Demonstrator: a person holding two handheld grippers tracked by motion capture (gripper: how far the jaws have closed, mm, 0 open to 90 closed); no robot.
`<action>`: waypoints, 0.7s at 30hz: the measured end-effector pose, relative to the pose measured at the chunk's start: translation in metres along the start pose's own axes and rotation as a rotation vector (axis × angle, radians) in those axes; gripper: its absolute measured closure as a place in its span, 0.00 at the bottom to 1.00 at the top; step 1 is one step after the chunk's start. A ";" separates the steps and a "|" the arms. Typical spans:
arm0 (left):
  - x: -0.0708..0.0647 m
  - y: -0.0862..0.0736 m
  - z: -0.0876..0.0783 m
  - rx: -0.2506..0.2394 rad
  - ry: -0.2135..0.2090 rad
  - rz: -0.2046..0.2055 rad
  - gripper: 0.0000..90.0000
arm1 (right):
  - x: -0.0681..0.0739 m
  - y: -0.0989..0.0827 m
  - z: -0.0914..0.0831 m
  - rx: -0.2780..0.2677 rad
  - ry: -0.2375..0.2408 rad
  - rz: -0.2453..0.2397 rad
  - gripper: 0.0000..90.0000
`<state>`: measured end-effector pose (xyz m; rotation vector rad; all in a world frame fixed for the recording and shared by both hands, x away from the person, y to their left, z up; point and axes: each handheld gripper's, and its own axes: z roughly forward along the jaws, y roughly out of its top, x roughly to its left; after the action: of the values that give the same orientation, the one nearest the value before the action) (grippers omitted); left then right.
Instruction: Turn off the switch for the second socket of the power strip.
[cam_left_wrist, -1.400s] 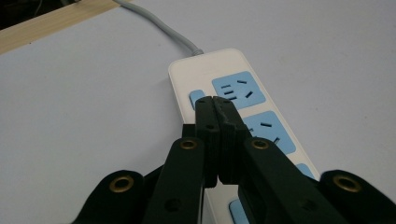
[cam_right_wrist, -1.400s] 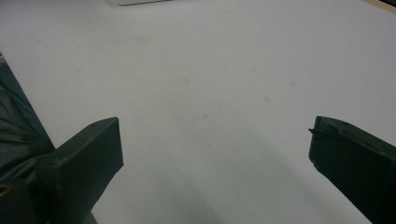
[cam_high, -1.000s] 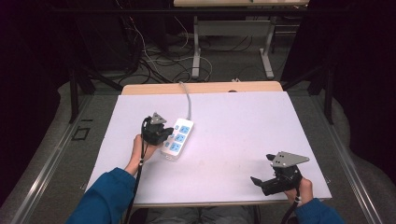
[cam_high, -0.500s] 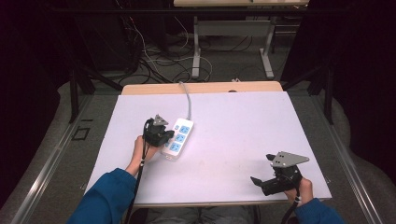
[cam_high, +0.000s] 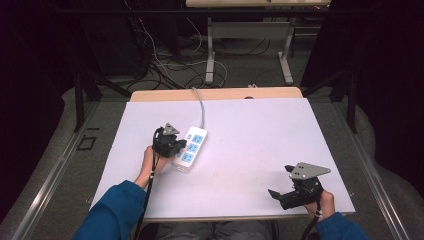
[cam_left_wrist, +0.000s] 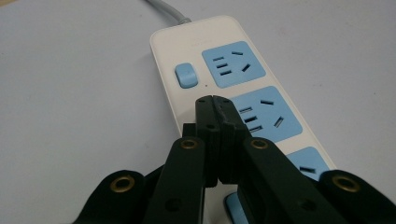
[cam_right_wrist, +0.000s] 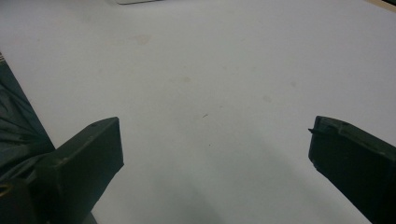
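A white power strip (cam_high: 191, 146) with blue sockets and a blue switch (cam_left_wrist: 187, 75) lies on the left half of the white table (cam_high: 260, 130). Its grey cable (cam_high: 201, 106) runs to the far edge. My left gripper (cam_high: 178, 149) is shut with nothing between its jaws. In the left gripper view its closed tips (cam_left_wrist: 212, 101) hang over the strip (cam_left_wrist: 233, 70), between the switch and the middle socket; whether they touch it I cannot tell. My right gripper (cam_high: 278, 182) stands open near the front right corner, and in the right gripper view (cam_right_wrist: 215, 135) bare table shows between its jaws.
A wooden strip (cam_high: 220, 94) shows along the table's far edge. Beyond it stand metal desk legs (cam_high: 212, 50) and loose cables (cam_high: 165, 60) on the floor. Blue sleeves (cam_high: 115, 210) come in from the bottom.
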<state>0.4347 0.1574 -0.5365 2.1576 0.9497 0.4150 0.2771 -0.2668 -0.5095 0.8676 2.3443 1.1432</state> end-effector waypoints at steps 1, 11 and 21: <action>0.000 0.000 0.000 0.004 -0.005 -0.001 1.00 | 0.000 0.000 0.000 0.001 0.000 0.002 0.02; -0.001 -0.002 0.000 -0.002 0.002 0.005 1.00 | 0.000 0.000 0.000 0.002 0.004 0.002 0.02; 0.000 -0.003 0.000 -0.013 -0.004 0.002 1.00 | 0.000 0.000 0.000 0.004 0.002 0.005 0.03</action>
<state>0.4333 0.1585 -0.5383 2.1467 0.9405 0.4167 0.2768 -0.2664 -0.5097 0.8743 2.3484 1.1421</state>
